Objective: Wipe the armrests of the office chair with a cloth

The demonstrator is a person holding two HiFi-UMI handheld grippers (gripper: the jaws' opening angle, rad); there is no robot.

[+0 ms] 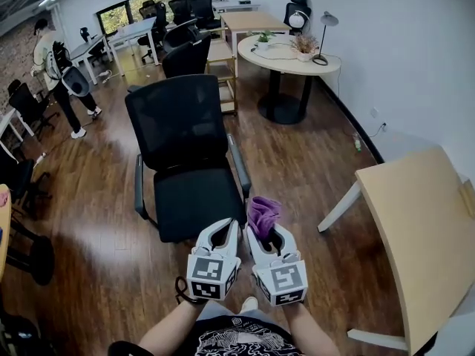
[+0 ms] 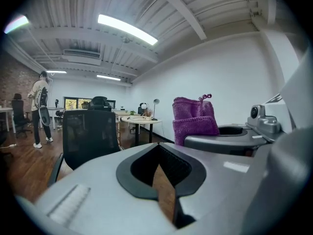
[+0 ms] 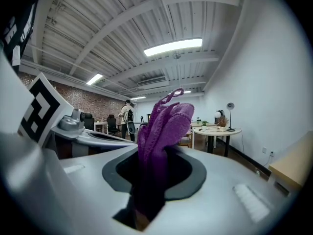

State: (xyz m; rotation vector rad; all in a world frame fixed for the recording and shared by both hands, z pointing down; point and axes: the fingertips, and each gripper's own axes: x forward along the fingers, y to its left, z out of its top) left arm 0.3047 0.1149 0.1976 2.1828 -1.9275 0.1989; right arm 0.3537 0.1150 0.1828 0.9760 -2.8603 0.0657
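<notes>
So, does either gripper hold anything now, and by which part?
The right gripper holds the purple cloth by its lower end, jaws shut on it; the left gripper holds nothing.

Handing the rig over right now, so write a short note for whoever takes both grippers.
Left gripper: shut, empty.
Right gripper: shut on the purple cloth, which sticks up out of it.
Office chair stands just ahead, seat toward you; both grippers are held side by side near the seat's front edge.
Done: cloth is in hand; it touches neither armrest, and whether any wiping happened can't be told.
To do: wipe the armrest at the head view's right, nearest the cloth, then the armrest at its left.
</notes>
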